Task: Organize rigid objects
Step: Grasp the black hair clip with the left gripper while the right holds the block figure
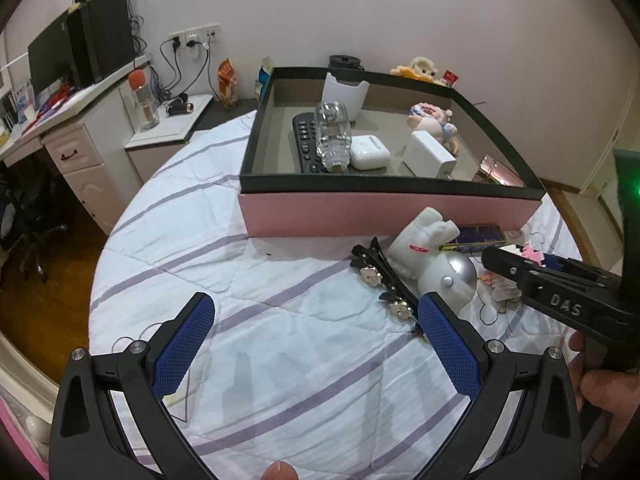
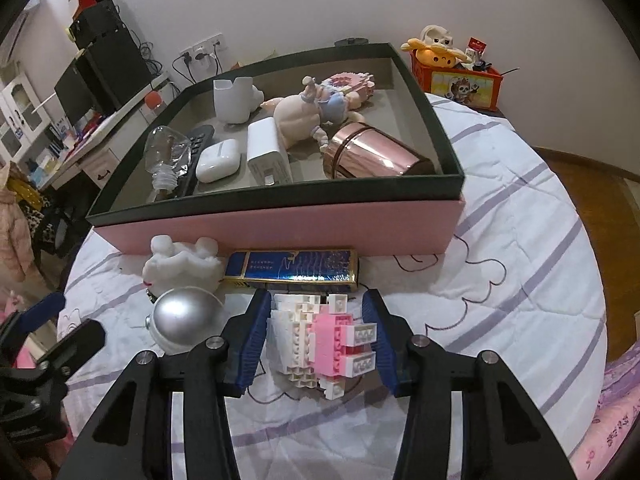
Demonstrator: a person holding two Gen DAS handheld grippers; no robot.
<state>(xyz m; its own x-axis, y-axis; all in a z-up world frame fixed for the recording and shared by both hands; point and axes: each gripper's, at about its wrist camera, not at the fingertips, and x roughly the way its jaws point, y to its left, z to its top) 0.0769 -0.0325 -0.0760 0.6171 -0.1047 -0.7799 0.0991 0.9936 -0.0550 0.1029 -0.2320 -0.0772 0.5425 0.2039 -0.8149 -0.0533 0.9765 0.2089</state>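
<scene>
My right gripper [image 2: 316,300] is shut on a pink and white brick model [image 2: 324,344] that rests on the striped bedspread; both blue pads touch its sides. Just beyond it lie a blue and gold flat box [image 2: 292,266] and a white astronaut figure with a silver helmet [image 2: 184,320]. Behind them stands a pink box with a dark rim [image 2: 280,228]. My left gripper [image 1: 316,304] hangs open over bare bedspread. Black hair clips with metal flowers [image 1: 384,280] lie by its right finger, with the astronaut figure [image 1: 440,276] behind them.
The pink box [image 1: 384,212] holds a clear bottle [image 1: 332,136], a dark keypad, a white earbud case [image 1: 370,152], a white charger, a doll and a rose-gold cup [image 2: 376,152]. A desk with monitors [image 1: 68,56] stands at the left. An orange toy basket [image 2: 460,76] sits at the back right.
</scene>
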